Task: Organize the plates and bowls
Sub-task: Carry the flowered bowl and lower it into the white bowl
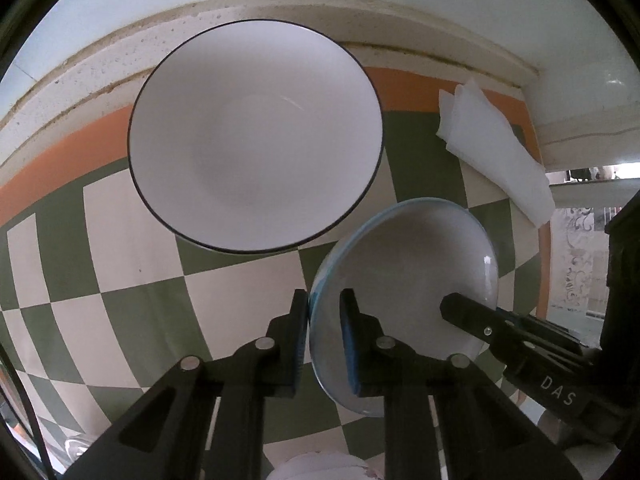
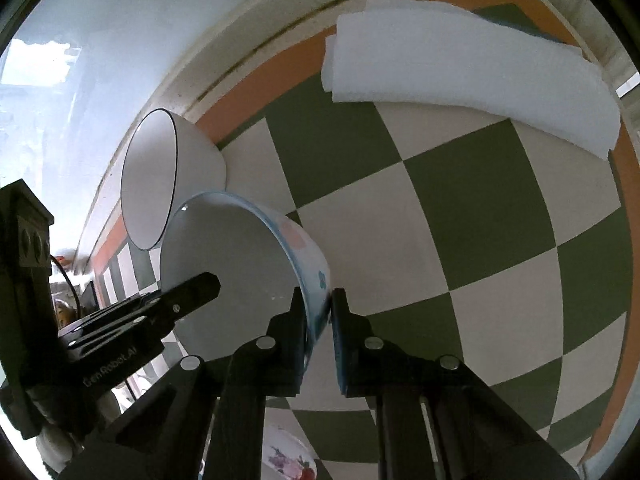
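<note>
A small white bowl with a blue rim and flower prints (image 1: 404,280) (image 2: 224,264) is held above the checkered tablecloth by both grippers. My left gripper (image 1: 325,332) is shut on its left rim. My right gripper (image 2: 318,336) is shut on its opposite rim and shows in the left wrist view (image 1: 480,320). A larger white bowl with a thin dark rim (image 1: 256,136) (image 2: 160,180) sits on the cloth just beyond, near the wall.
A folded white foam sheet (image 1: 496,148) (image 2: 460,68) lies at the table's far right by the wall. The green-and-cream checkered cloth (image 2: 460,240) has an orange border. A flowered dish (image 2: 288,460) shows at the bottom edge.
</note>
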A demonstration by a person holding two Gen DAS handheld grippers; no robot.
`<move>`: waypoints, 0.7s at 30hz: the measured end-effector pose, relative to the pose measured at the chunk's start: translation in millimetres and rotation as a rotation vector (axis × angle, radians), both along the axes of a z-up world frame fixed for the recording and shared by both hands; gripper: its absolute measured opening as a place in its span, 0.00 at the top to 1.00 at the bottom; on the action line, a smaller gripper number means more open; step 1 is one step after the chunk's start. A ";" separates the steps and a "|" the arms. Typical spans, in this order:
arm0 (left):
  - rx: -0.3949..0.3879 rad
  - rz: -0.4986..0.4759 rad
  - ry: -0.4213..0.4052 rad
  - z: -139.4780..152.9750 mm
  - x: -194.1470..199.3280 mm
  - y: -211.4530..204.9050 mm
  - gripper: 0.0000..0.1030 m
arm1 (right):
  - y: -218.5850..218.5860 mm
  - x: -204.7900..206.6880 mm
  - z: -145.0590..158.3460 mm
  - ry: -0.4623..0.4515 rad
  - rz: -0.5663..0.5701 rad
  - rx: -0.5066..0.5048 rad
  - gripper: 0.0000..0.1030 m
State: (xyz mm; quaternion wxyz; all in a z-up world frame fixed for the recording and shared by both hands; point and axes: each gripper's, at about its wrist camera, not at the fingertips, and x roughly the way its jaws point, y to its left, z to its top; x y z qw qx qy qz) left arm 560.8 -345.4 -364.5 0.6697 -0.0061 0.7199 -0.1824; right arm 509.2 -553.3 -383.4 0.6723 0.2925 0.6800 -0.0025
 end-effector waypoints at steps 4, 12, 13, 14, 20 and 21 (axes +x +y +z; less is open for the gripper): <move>0.002 -0.003 -0.002 1.3 -1.8 0.0 0.86 | 2.7 -0.1 0.7 -0.006 0.007 -0.020 0.88; 0.001 -0.017 -0.055 22.4 -16.4 0.7 0.86 | 7.3 -6.7 16.9 -0.033 0.021 -0.030 0.89; -0.001 -0.017 -0.057 25.1 -18.2 1.5 0.86 | 8.1 -8.2 20.8 -0.037 0.025 -0.031 0.89; -0.004 -0.022 -0.062 29.7 -22.0 3.0 0.86 | 9.4 -8.6 24.9 -0.043 0.029 -0.033 0.89; -0.007 -0.033 -0.113 57.1 -42.1 13.6 0.86 | 24.2 -27.3 53.8 -0.077 0.062 -0.043 0.89; -0.007 -0.035 -0.119 61.0 -45.6 15.9 0.86 | 27.0 -29.6 56.3 -0.081 0.062 -0.041 0.89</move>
